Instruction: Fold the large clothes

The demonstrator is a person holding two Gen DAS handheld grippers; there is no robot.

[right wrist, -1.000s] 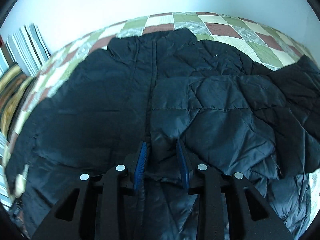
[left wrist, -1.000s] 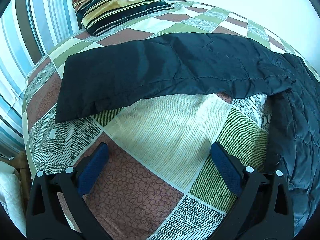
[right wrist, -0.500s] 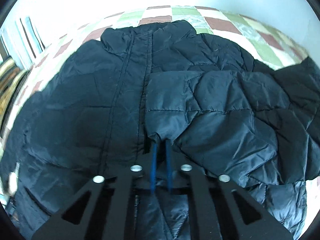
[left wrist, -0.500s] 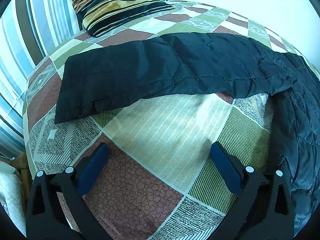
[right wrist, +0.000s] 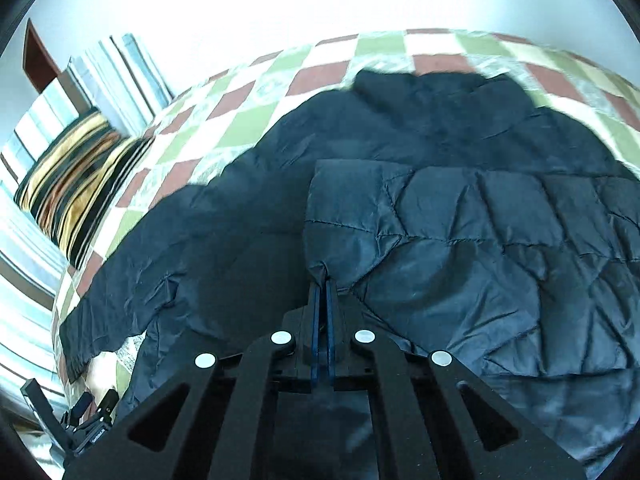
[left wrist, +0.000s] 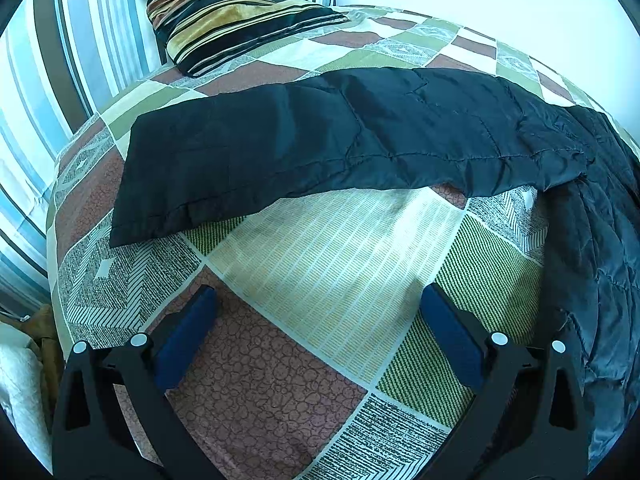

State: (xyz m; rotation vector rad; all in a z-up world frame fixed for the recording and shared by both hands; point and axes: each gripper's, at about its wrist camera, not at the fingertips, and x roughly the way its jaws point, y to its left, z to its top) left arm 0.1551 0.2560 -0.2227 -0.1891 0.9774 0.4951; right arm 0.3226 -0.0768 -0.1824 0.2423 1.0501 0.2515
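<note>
Lying spread across the patchwork bedspread (left wrist: 320,248), the black quilted jacket (right wrist: 460,248) takes up most of the bed, collar at the far side. By my reading the fold is only begun: one sleeve (left wrist: 320,148) lies stretched out flat toward the striped pillow (left wrist: 224,12) at the far left, unfolded, while the other side has been drawn in over the body as a quilted flap. The hem-to-collar fold looks wholly undone.

The right gripper (right wrist: 321,280) has its blue pads pressed together on a small pucker at the near corner of that flap, fabric pinched between them. The left gripper (left wrist: 316,300) hangs spread wide over bare bedspread, near the sleeve but apart from it, holding nothing.

Hard to make out: the right view is smeared, so the collar is vague. The jacket's near hem sits hidden beneath the right gripper's frame, and its right edge is cut off in both views.
</note>
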